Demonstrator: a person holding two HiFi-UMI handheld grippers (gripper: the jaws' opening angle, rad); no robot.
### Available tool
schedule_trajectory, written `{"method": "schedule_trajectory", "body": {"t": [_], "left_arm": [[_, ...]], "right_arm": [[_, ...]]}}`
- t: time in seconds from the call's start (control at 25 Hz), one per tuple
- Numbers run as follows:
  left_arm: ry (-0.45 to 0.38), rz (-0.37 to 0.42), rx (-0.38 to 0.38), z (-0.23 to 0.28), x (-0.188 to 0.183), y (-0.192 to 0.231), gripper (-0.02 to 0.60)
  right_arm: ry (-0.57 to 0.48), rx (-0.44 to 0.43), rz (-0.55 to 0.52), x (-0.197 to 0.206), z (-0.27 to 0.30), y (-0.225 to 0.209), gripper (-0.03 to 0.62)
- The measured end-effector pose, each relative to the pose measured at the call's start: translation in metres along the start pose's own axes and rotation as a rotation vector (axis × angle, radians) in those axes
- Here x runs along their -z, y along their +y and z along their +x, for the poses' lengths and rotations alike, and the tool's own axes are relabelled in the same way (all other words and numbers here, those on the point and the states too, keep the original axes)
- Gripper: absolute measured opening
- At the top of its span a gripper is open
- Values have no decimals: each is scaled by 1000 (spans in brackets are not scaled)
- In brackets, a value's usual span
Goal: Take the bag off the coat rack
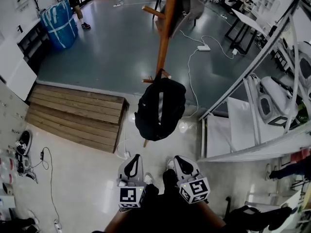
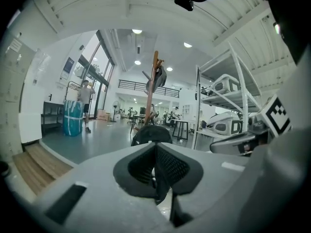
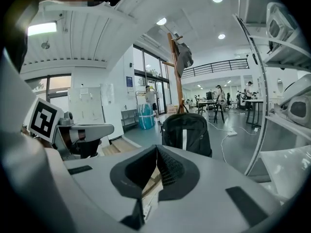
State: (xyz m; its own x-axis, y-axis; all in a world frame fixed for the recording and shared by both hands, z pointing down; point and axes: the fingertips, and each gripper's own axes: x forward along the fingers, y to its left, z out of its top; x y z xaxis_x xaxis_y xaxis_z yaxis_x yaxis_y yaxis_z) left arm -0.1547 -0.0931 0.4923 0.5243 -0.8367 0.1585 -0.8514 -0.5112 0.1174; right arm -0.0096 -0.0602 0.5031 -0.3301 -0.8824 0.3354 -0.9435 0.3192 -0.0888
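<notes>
A black backpack point(image 1: 160, 108) with a white stripe hangs from a low peg of the wooden coat rack point(image 1: 164, 38); a grey garment point(image 1: 192, 4) hangs from the rack's top. Both grippers are held low, side by side, short of the bag and apart from it. My left gripper point(image 1: 131, 168) is shut with nothing in it, and so is my right gripper point(image 1: 184, 166). The left gripper view shows the bag point(image 2: 151, 134) straight ahead over the closed jaws point(image 2: 155, 147). In the right gripper view the bag point(image 3: 186, 134) hangs ahead, a little right of the closed jaws point(image 3: 156, 152).
A wooden step platform point(image 1: 77, 113) lies left of the rack. White metal shelving point(image 1: 252, 106) with white machines stands close on the right. White cables point(image 1: 194, 72) run over the grey floor behind the rack. A blue wrapped bundle point(image 1: 59, 23) and a person point(image 1: 73, 4) are far back left.
</notes>
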Motion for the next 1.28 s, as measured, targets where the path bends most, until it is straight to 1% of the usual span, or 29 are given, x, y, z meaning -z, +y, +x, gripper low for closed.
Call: {"method": "schedule_trajectory", "body": {"t": [0.08,0.2,0.32,0.52,0.64,0.72,0.88,1.0,1.12,1.28], "left_arm": [[7,-9,-5,7,1,4,20],[8,0,-17,21,0,9,20],[-12,9,-35,38,-4,13,20],[-51,-16,-55,73,-10,16,20],[-28,9,-61,94,-10,17,20],[-28,11,-61,109,-13,19,20],[21,18,-91,136,-14,26,20],[11,23,-103,156,-16,29,20],[25,14,-117,173,-18,32,20],[39,37,-125,192,-14,37,21]], "right_arm": [[1,-3,-1,-3,9,-4,14],[-3,-13,0,-6,26,-15,14],[-9,-25,-1,-10,40,-30,14],[-19,-37,-5,-17,66,-58,14],[-24,-32,-2,-25,79,-80,14],[-24,-28,3,-30,89,-93,14],[-29,-33,4,-40,110,-114,14],[-26,-40,0,-45,124,-129,14],[-23,-41,-2,-49,139,-142,14],[-17,-52,-2,-53,155,-160,15]]}}
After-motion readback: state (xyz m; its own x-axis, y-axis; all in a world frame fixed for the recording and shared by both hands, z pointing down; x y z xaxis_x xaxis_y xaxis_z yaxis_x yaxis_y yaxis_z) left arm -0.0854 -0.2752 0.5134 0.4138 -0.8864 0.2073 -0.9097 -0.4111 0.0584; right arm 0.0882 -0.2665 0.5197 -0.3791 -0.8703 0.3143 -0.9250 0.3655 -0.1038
